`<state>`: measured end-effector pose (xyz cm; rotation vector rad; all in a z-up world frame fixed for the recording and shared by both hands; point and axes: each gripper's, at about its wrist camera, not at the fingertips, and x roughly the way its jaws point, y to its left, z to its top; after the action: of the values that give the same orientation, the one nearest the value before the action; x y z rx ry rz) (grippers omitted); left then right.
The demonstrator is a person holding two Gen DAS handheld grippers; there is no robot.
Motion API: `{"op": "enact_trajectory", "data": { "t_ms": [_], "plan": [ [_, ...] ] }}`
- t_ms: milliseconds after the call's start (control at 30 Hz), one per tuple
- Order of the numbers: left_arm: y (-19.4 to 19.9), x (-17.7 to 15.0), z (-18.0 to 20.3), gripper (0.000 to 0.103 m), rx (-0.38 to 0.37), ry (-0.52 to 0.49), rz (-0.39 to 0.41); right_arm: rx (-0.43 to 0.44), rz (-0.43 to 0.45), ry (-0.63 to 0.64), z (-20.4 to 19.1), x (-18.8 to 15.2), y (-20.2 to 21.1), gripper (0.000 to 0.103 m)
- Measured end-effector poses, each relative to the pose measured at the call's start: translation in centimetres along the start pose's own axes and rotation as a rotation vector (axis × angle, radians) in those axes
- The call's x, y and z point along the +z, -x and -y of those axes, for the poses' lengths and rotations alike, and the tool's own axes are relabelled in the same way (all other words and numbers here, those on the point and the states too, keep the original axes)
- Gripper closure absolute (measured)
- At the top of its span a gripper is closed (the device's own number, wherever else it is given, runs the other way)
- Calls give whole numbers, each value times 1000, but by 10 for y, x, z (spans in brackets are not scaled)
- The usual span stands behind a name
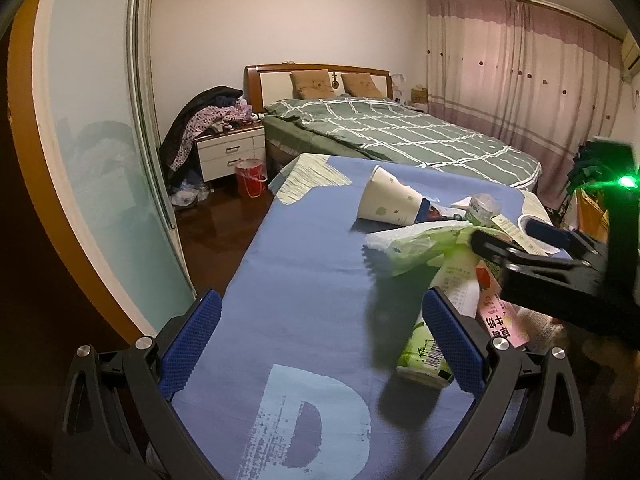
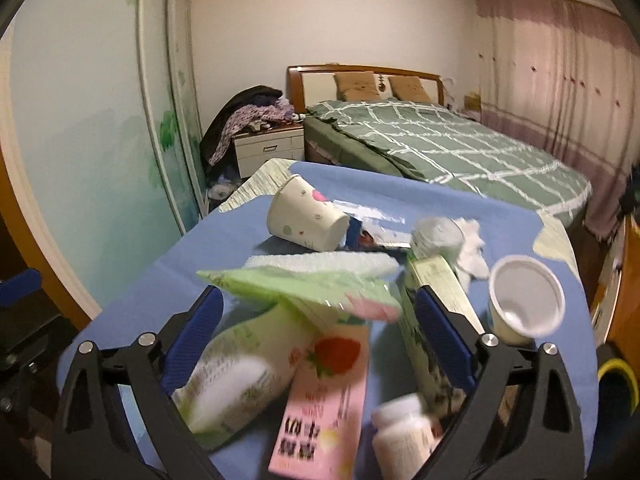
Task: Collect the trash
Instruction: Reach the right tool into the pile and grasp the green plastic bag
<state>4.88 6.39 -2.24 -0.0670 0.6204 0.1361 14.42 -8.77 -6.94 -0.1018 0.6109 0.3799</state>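
The right gripper (image 2: 318,336) is hovering low over the pile of trash at the centre and lower half of its frame, its tongs spread wide with nothing pinched between them; the pink strawberry carton (image 2: 320,404) and the green-and-white pouch (image 2: 236,376) are lying between and just below the fingers, on the blue cloth (image 2: 168,272). The left gripper (image 1: 320,348) is waiting over the bare cloth at the lower middle of its frame, also spread and empty, with a green-labelled bottle (image 1: 420,356) just beside its right finger. Farther up, a paper cup (image 2: 306,222) is lying on its side and a white plastic cup (image 2: 524,304) is standing tilted at the right. To do the pick well, the right tongs should probably be settling on one firm item, likely the carton, squaring across its narrow sides before closing, since the loose green wrapper (image 2: 296,284) draped over the heap could slip or drag its neighbours. No bin for the trash is showing near the pile.
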Motion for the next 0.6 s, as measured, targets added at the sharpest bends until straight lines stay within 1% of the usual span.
{"op": "enact_trajectory", "data": {
  "t_ms": [33, 100, 167, 200, 267, 300, 333, 367, 400, 433, 467, 600],
  "plan": [
    [-4, 0, 1, 4, -3, 0, -3, -4, -1, 19, -1, 2, -3, 12],
    [-5, 0, 2, 4, -7, -1, -8, 2, -21, 47, -1, 5, -11, 18],
    [-9, -1, 3, 4, -12, 0, -14, 41, -50, 55, 1, 7, -18, 31],
    [-10, -2, 4, 4, -14, -1, -16, 54, -67, 61, 3, 6, -21, 35],
    [-11, -3, 7, 4, -18, -3, -21, 61, -90, 71, 5, 3, -24, 54],
    [-11, -3, 8, 4, -19, -5, -21, 69, -95, 71, 5, 4, -26, 60],
    [-11, -3, 9, 4, -19, -7, -22, 74, -98, 71, 4, 4, -27, 72],
    [-12, -3, 10, 4, -18, -8, -23, 88, -99, 66, 6, 4, -27, 78],
    [-12, -2, 10, 4, -19, -9, -23, 94, -94, 63, 6, 5, -27, 80],
    [-12, -2, 11, 4, -20, -10, -22, 94, -82, 60, 8, 7, -25, 89],
    [-12, -2, 11, 4, -19, -11, -21, 81, -73, 61, 8, 8, -23, 96],
    [-10, -2, 14, 4, -27, -19, -19, 77, -37, 32, 16, 15, -15, 99]
  ]
}}
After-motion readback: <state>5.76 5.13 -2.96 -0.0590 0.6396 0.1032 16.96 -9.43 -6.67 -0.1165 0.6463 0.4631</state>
